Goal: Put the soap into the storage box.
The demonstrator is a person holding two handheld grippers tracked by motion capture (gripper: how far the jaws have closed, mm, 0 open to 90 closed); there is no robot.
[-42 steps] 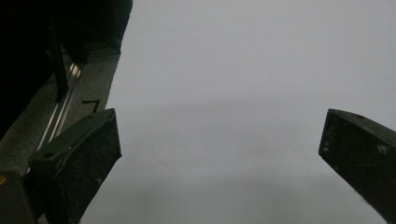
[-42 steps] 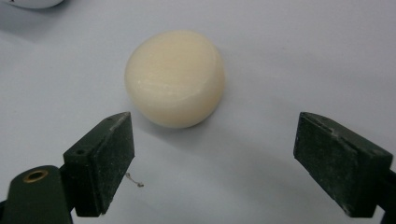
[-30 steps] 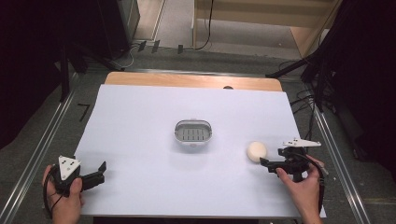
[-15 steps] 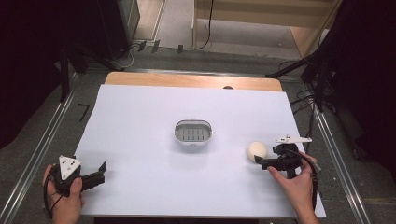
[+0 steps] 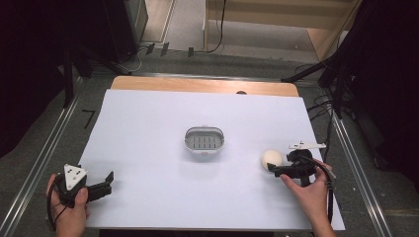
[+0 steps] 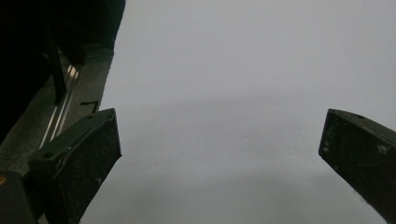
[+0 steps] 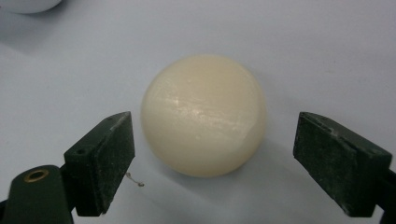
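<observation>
A round cream-coloured soap bar lies on the white table sheet at the right. My right gripper is close behind it, jaws open on either side of the bar with a gap at each pad. A small white-rimmed soap dish with a grey slotted inside stands in the middle of the table. My left gripper rests at the front left corner, jaws wide open over bare sheet, nothing between them.
The white sheet covers most of the wooden table. Metal rails run along both sides on the floor. Cables lie past the right edge. A small part of the soap dish peeks in at the right gripper view's top left.
My right gripper has slid left and a little forward up to the soap bar, so its jaws now flank it. The left gripper has stayed where it was.
</observation>
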